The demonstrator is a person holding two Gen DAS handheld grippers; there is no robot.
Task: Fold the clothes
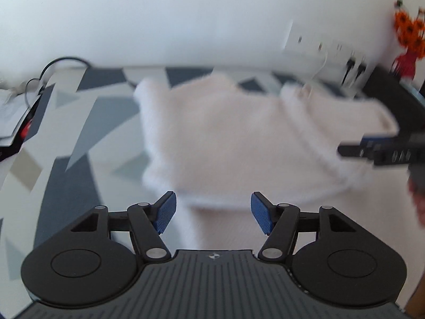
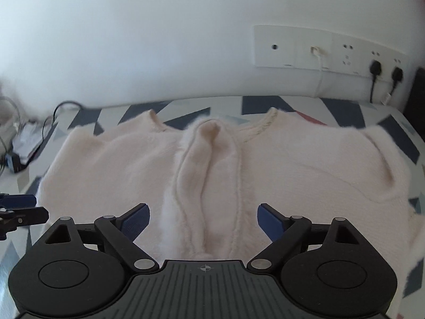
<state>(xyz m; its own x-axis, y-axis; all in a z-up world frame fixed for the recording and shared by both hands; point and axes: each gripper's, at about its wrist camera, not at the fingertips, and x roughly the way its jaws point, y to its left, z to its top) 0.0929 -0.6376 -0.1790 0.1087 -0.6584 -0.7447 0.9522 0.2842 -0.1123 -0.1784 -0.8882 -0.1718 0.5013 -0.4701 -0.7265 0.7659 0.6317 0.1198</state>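
Observation:
A cream fluffy sweater (image 1: 225, 138) (image 2: 292, 164) lies spread flat on a patterned cover. In the right wrist view a sleeve (image 2: 202, 159) is folded lengthwise over its middle, with the neckline toward the wall. My left gripper (image 1: 213, 210) is open above the sweater's near left edge, and its pads press on nothing. Over the near middle of the sweater my right gripper (image 2: 203, 220) stands wide open with nothing gripped. Each gripper shows in the other's view: the right gripper (image 1: 372, 148) at the right edge, the left gripper (image 2: 18, 207) at the left edge.
The cover (image 2: 265, 103) has blue, grey and white geometric shapes. A white wall carries a socket panel (image 2: 318, 50) with black plugs (image 2: 375, 67) and a white cable. Papers and black cables (image 2: 26, 138) lie at the far left. An orange toy (image 1: 409, 34) stands at the far right.

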